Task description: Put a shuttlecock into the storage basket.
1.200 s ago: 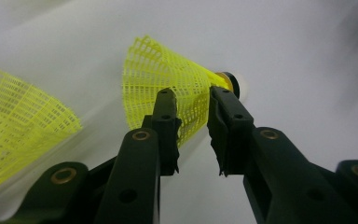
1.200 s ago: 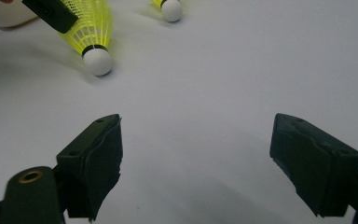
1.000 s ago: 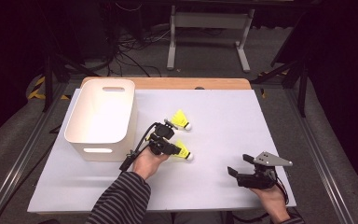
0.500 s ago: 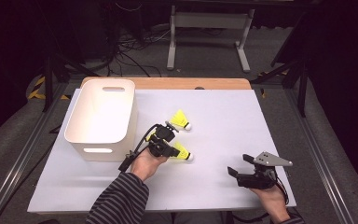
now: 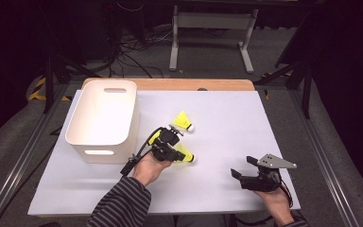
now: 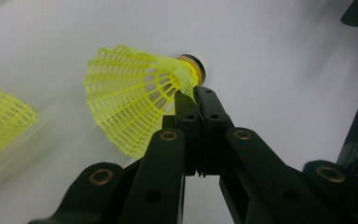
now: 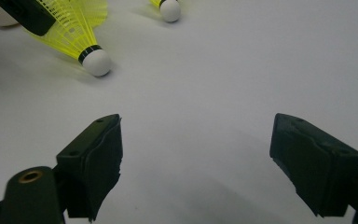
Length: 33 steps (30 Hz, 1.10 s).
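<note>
Left gripper view: second shuttlecock (image 6: 2, 121) blurred and cut off at the left edge. Right gripper view: far shuttlecock (image 7: 169, 9) cropped by the top edge; near shuttlecock (image 7: 81, 32) skirt partly covered by the left claw (image 7: 25, 16).

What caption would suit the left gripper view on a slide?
Black fingers pinch the yellow mesh skirt of a shuttlecock above a white table.

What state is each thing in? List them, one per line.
Left gripper: shut on the near shuttlecock's skirt.
Near shuttlecock: lying on its side, pinched.
Far shuttlecock: lying on the table, free.
Right gripper: open, holding nothing.
Bin: upright, looks empty.
</note>
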{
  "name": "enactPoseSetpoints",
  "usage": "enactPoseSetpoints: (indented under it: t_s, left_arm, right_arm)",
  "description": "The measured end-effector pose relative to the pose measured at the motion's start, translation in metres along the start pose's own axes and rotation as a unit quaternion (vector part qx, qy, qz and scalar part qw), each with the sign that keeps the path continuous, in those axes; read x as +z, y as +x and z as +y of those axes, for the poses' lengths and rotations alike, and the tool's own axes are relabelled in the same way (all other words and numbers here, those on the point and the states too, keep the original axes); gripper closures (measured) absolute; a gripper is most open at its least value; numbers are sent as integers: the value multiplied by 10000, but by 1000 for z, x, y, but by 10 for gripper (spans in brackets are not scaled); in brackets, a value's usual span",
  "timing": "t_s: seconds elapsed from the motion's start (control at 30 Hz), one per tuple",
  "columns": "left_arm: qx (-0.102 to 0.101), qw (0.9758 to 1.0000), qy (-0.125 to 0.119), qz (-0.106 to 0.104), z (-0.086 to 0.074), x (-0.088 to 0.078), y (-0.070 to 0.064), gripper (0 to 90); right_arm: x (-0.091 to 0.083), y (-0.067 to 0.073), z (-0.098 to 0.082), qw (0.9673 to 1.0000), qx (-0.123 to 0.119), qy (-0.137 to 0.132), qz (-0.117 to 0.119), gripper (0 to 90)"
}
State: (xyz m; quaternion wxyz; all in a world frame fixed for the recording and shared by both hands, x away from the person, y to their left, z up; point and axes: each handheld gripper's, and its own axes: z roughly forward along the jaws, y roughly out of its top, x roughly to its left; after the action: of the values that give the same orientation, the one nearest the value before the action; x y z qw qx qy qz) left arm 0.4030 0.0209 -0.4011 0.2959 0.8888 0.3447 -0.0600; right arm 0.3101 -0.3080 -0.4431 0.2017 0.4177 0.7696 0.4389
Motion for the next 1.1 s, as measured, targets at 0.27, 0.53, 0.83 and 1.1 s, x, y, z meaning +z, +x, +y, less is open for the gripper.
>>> enactPoseSetpoints:
  t_s: [0.27, 0.53, 0.83, 1.1]
  left_arm:
    - [64, 10000, -45, -34, 0, -5, -2, 894]
    - [92, 9997, -241, 36, -2, -20, -2, 894]
    - [172, 9993, -323, 67, 3, -26, -5, 894]
    - [144, 9992, -367, 76, 3, -31, -5, 894]
  right_arm:
    - [0, 0, 0, 10000, -24, -1, -8, 178]
    - [-2, 0, 2, 9997, -86, -206, -112, 181]
    - [-2, 1, 4, 9993, -160, -328, -87, 184]
    - [0, -1, 4, 9992, -118, -376, -62, 184]
